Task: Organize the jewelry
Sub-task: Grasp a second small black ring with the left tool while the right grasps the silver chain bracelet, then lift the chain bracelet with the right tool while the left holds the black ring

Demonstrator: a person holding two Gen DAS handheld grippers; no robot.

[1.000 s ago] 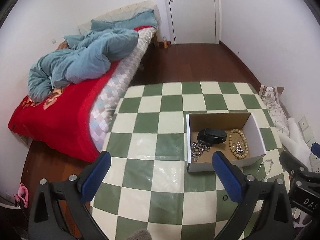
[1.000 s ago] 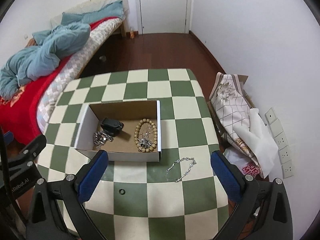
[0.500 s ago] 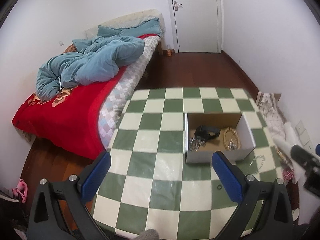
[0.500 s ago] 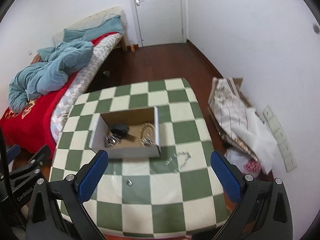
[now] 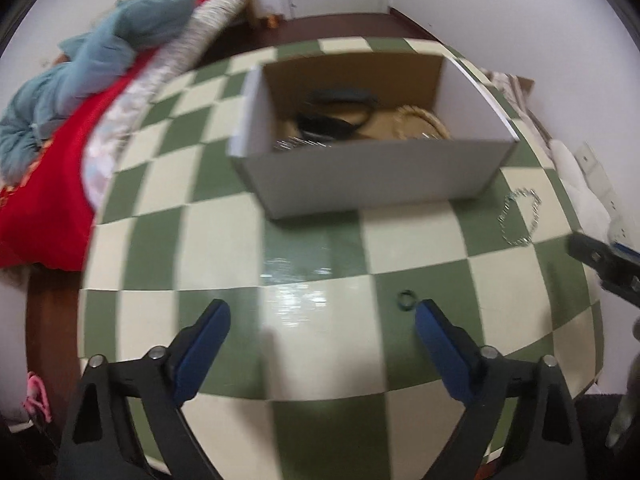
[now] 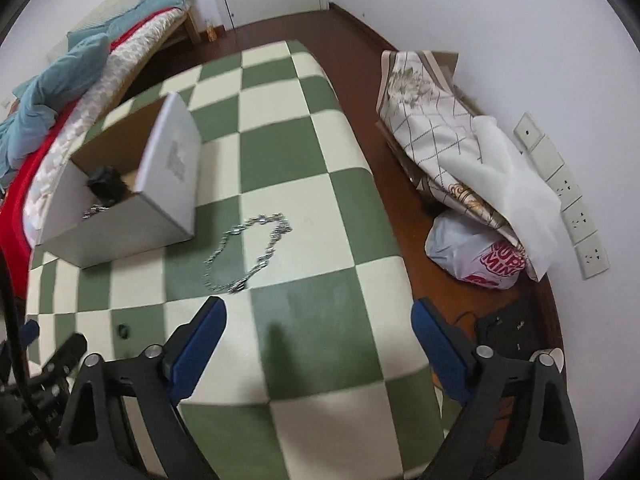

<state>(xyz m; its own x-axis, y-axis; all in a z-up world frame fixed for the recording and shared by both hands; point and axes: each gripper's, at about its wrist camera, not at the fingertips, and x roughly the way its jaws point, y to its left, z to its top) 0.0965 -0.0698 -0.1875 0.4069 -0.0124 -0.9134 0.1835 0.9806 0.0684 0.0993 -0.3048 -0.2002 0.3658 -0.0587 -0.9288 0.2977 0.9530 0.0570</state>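
Both grippers have dropped much closer to the desk (image 5: 224, 248) than a moment ago, so the box and the loose pieces now look far bigger.

That desk, with its green and cream squares, carries everything. A bed (image 5: 44, 184) with a red cover stands just beside it, on the left in the left wrist view.

On the desk sits an open cardboard box (image 5: 372, 180). It seems to be the home for the jewelry, since a dark strap thing (image 5: 336, 120), a ring of tan beads (image 5: 420, 120) and something silvery (image 5: 296, 143) already lie inside.

Still out on the desk is a silver chain (image 6: 248, 252), lying in a loop just beside the box. A small dark ring (image 5: 406, 300) lies nearer the front edge, well apart from the box. These two probably still need to go in.

My guess is that each gripper is heading for one loose piece. The left gripper (image 5: 322, 320) hangs over the desk with the small ring close to its right finger. Its jaws are closing, with nothing between them. The right gripper (image 6: 320, 320) points down just in front of the chain. Its jaws are closing too, and they hold nothing yet.
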